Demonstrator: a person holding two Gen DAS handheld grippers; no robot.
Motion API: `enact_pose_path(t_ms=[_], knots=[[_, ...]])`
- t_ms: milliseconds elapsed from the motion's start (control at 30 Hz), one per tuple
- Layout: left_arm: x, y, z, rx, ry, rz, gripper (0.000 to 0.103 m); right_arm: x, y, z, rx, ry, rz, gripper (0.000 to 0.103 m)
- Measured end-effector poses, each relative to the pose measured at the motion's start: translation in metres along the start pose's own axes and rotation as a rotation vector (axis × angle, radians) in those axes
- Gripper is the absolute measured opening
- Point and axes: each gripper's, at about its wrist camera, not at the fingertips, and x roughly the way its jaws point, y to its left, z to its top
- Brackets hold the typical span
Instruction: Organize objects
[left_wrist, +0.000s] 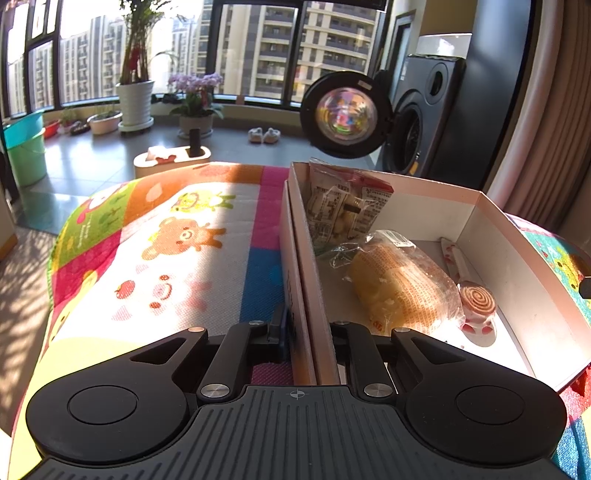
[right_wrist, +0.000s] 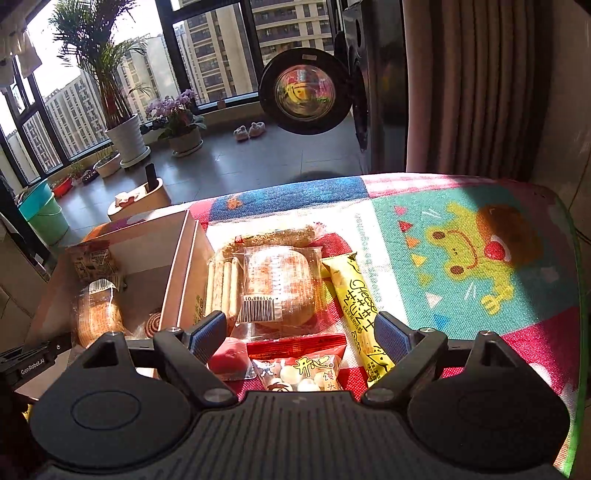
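1. Your left gripper has its jaws closed on the near left wall of the shallow white cardboard box: one blue-padded finger sits outside the wall, the other inside.
2. Your right gripper hangs with its jaws spread wide and empty, straddling the snacks piled just right of the box.
3. Nearest between those jaws lies a red-topped clear packet of small white sweets, with a red wrapped piece just to its left.
4. Just beyond it rests a clear-wrapped round bread with a barcode label; a clear pack of pale biscuit sticks touches its left side and a long yellow "Cheese" bar wrapper lies along its right.
5. Farther back, a long crumb-coated bar lies crosswise behind the bread.
6. Inside the box, a clear-wrapped golden bread roll lies near your left gripper, with a pink spiral lollipop just beside it on the right.
7. At the box's far left corner, a printed clear snack packet with a red edge leans upright.
8. All of this rests on a bench covered by a bright cartoon-animal cloth.
9. Beyond the bench stands a dark front-loading washing machine with its round door swung open.
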Motion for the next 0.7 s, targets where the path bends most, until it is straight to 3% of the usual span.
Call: enact_pose_path(t_ms=[133,333,433,467,700], knots=[[0.0,0.0,0.0,0.0,0.001,0.0,0.015,0.043,0.012,0.031,-0.01,0.027,-0.022,0.088],[0.001,0.0,0.0,0.001,0.001,-0.001,0.015,0.083,0.015,0.039,-0.01,0.036,-0.076,0.089],[0.001,0.0,0.0,0.002,0.001,-0.001,0.015,0.074,0.022,0.031,-0.089,0.038,-0.075,0.07],[0.001,0.0,0.0,0.002,0.001,0.0,0.015,0.07,0.022,0.027,-0.098,0.062,-0.057,0.057],[0.001,0.0,0.0,0.001,0.002,-0.001,0.015,0.025,0.006,-0.015,-0.095,0.111,-0.004,0.055]])
